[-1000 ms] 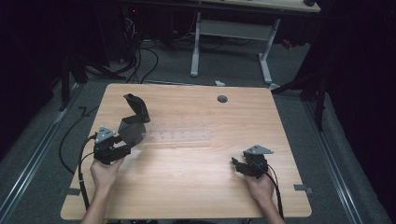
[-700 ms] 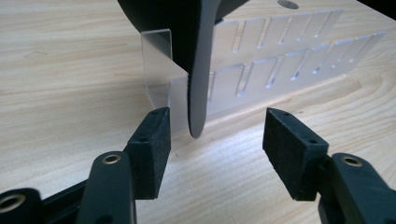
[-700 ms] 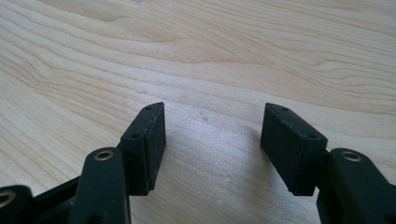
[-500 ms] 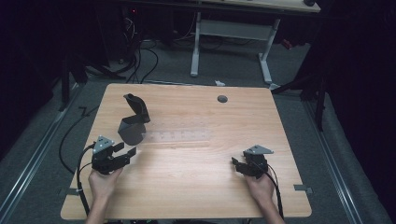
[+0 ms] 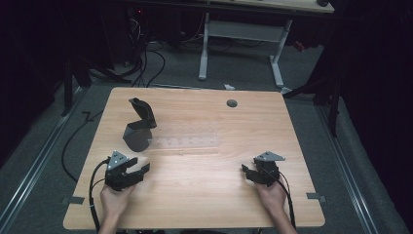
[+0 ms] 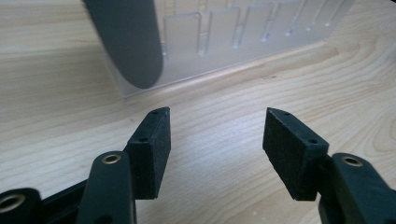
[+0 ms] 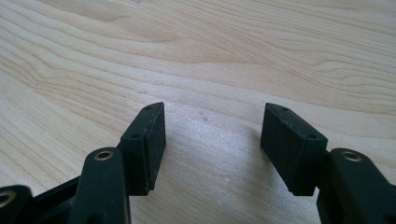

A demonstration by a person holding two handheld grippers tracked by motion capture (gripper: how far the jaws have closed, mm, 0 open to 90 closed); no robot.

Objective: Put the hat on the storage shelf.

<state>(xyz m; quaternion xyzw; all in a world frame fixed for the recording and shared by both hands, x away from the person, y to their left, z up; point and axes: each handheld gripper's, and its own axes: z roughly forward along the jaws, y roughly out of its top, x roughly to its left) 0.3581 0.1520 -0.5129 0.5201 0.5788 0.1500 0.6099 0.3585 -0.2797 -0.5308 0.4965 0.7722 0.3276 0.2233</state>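
A dark grey scoop-like piece [image 5: 139, 126] stands on the wooden table [image 5: 204, 204], left of centre, its upper part tilted back. Its base touches the left end of a clear plastic rack [image 5: 184, 142] that lies flat, running rightward. The rack [image 6: 243, 32] shows a row of upright slots behind the grey piece [image 6: 126, 42].

You've got a light wood table [image 5: 204, 195] w/ a round grommet hole [image 5: 232, 103] near the far edge. On it: a dark grey folded-open case [image 5: 139, 127] at left-centre, touching a clear slotted tray [image 5: 185, 143] just right of it.
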